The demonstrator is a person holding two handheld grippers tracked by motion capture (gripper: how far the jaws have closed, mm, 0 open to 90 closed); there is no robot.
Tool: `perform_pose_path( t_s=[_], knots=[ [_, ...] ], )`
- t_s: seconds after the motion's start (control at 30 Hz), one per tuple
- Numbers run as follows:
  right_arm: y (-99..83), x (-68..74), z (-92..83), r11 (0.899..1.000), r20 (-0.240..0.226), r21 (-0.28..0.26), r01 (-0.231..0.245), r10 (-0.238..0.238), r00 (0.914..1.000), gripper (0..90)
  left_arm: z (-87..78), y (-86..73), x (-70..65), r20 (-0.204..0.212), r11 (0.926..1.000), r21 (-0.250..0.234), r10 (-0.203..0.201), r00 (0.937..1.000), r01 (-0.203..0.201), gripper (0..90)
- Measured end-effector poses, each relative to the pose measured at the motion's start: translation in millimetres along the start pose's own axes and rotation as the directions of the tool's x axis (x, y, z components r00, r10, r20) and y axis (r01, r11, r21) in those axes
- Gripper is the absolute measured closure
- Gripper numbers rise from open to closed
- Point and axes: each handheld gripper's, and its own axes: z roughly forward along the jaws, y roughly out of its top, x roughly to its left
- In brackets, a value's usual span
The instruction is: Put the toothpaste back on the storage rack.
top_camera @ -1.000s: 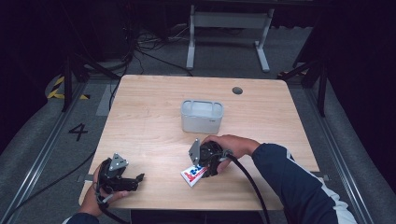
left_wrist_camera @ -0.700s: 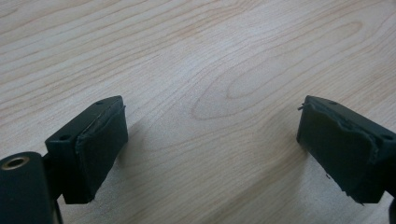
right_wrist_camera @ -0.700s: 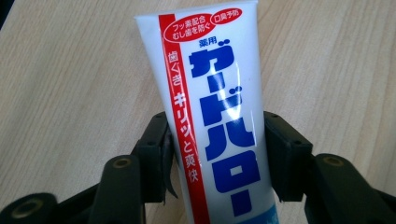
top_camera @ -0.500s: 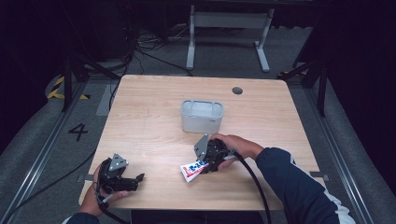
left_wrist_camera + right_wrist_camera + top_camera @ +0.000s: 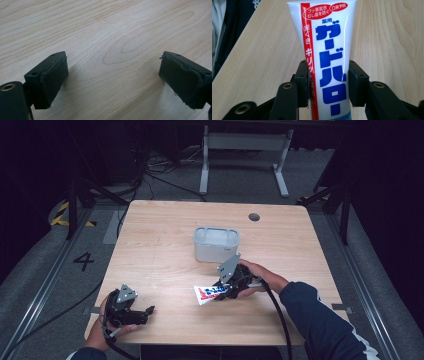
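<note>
A white toothpaste tube (image 5: 209,292) with blue and red Japanese lettering is held just above the table, flat end pointing left. My right gripper (image 5: 226,289) is shut on the toothpaste tube (image 5: 327,53), its jaws pressing both sides of the tube's body (image 5: 328,83). A pale grey rectangular container (image 5: 216,244) stands upright in the middle of the wooden table (image 5: 160,240), just beyond the right hand. My left gripper (image 5: 145,311) rests near the table's front left corner, open, with bare wood between its pads (image 5: 51,76).
A round cable hole (image 5: 254,216) sits near the table's far right edge. Beyond the table are a white metal stand (image 5: 242,142), cables and dark frames on a grey floor. A floor mark "4" (image 5: 83,261) lies to the left.
The right gripper has lifted and turned the toothpaste tube so it lies flatter, pointing left, and moved slightly right. The left gripper has stayed put.
</note>
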Motion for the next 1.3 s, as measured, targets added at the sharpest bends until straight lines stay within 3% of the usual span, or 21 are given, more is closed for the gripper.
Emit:
perform_pose_path(
  t_s=[0.37, 0.73, 0.97, 1.3],
  knots=[
    [-5.1, 3.6, -10.9, 0.991, 0.031, -0.128, -0.035, 0.039, 0.9988, 60.9, 0.0, 0.0, 0.0, 0.000, 1.0000, 0.000, 0.000, 1.0000, 0.000, 9.2],
    [-3.7, 11.6, -28.8, 0.966, 0.077, -0.252, -0.050, 0.072, 0.9945, 61.0, 0.0, 0.0, 0.0, 0.000, 1.0000, 0.000, 0.000, 1.0000, 0.000, 9.2],
    [-2.7, 13.7, -36.6, 0.958, 0.126, -0.281, -0.063, 0.102, 0.9868, 60.9, 0.0, 0.0, 0.0, 0.000, 1.0000, 0.000, 0.000, 1.0000, 0.000, 9.2],
    [0.7, 14.4, -44.3, 0.942, 0.204, -0.324, -0.088, 0.161, 0.9657, 60.9, 0.0, 0.0, 0.0, 0.000, 1.0000, 0.000, 0.000, 1.0000, 0.000, 9.2]
  ],
)
